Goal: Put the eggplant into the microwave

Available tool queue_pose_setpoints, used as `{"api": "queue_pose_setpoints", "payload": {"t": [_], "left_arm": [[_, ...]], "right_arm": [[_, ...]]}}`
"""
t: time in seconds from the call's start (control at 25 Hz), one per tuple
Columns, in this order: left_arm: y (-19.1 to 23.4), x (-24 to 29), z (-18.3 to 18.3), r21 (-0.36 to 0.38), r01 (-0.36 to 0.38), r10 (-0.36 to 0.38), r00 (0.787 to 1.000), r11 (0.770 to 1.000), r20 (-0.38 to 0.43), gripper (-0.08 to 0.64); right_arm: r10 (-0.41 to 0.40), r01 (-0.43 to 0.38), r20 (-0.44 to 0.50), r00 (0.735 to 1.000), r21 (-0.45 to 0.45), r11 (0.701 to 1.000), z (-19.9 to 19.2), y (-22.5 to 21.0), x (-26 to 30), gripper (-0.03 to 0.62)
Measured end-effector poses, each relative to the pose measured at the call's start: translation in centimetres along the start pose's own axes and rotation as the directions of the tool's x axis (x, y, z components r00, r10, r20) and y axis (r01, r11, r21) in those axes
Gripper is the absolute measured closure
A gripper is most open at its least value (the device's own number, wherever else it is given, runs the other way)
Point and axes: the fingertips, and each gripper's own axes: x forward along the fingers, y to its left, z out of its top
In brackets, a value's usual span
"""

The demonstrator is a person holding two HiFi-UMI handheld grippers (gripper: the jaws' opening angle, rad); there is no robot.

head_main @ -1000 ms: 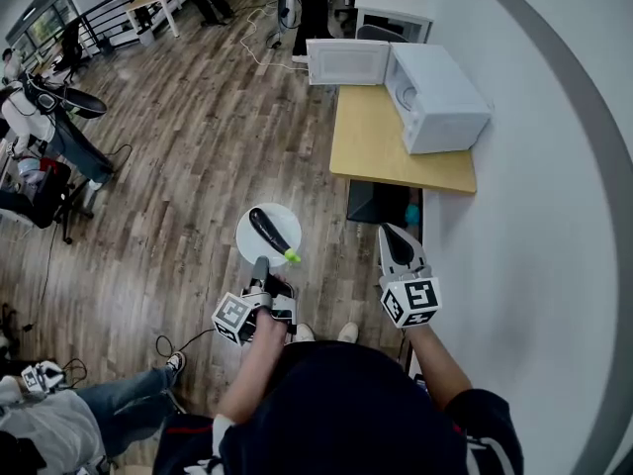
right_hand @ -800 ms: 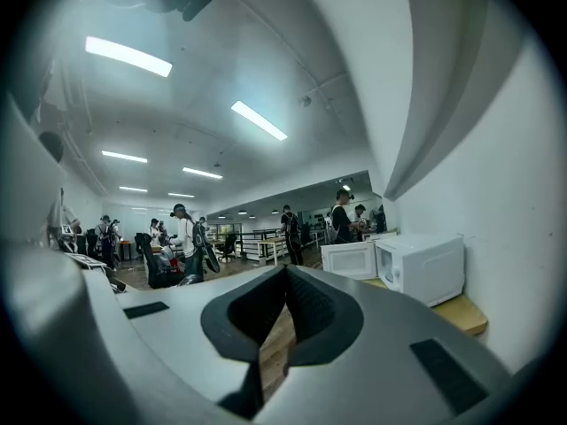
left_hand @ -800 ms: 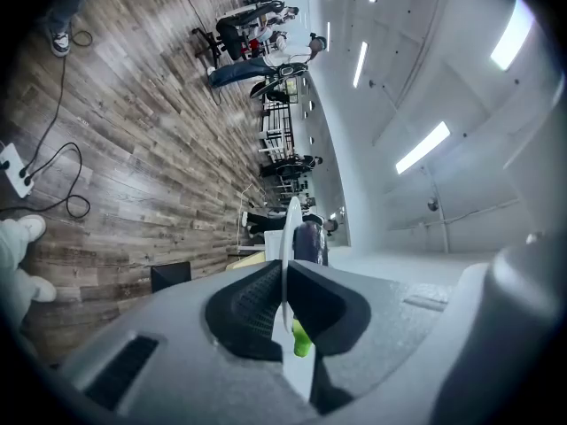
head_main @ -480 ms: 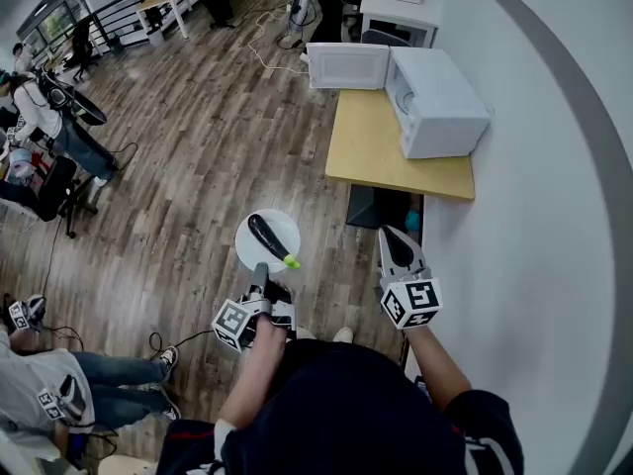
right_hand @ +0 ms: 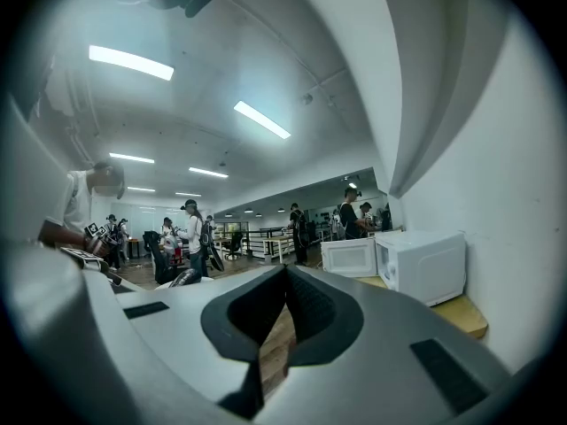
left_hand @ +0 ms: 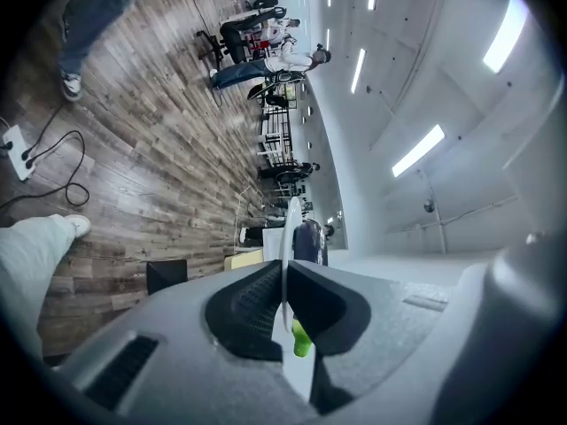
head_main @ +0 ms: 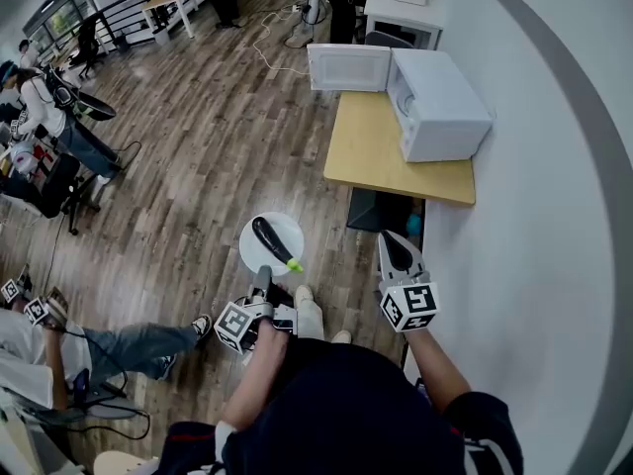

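Note:
A dark eggplant with a green stem lies on a white plate, carried over the wood floor. My left gripper is shut on the plate's near rim. In the left gripper view the plate stands edge-on between the jaws of the left gripper, with the eggplant on its far side. My right gripper is level beside it, shut and empty. The white microwave stands ahead on a wooden table, its door swung open. In the right gripper view the microwave shows beyond the right gripper.
A dark box sits under the table's near end. A white wall runs along the right. Cables trail on the floor beyond the table. People and chairs fill the left, one person low at the near left.
Both grippers and the plate have moved slightly forward toward the table. A shoe has stepped forward under the plate. The people at the left have shifted.

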Motion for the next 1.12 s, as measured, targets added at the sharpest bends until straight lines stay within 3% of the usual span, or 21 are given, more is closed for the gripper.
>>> {"api": "queue_pose_setpoints", "payload": {"t": [0.4,0.64,0.8,1.12], "left_arm": [[0.6,5.2,0.5,-0.019,-0.003,0.002,1.000,1.000,-0.012,0.538],[-0.2,11.1,2.0,-0.021,0.001,-0.001,1.000,1.000,-0.031,0.538],[-0.8,15.0,3.8,-0.044,-0.017,0.015,0.999,0.999,-0.037,0.537],[-2.2,22.6,8.3,-0.017,-0.011,0.010,0.998,1.000,-0.059,0.537]], "right_arm": [[-0.002,0.001,-0.017,1.000,-0.024,1.000,-0.6,-1.7,4.6,0.580],[-0.021,0.020,-0.020,1.000,-0.024,1.000,0.0,-3.5,10.0,0.580],[-0.028,0.028,-0.022,0.999,-0.025,0.999,0.6,-4.0,14.2,0.580],[-0.051,0.051,-0.030,0.998,-0.024,0.998,1.6,-4.5,22.2,0.580]]}}
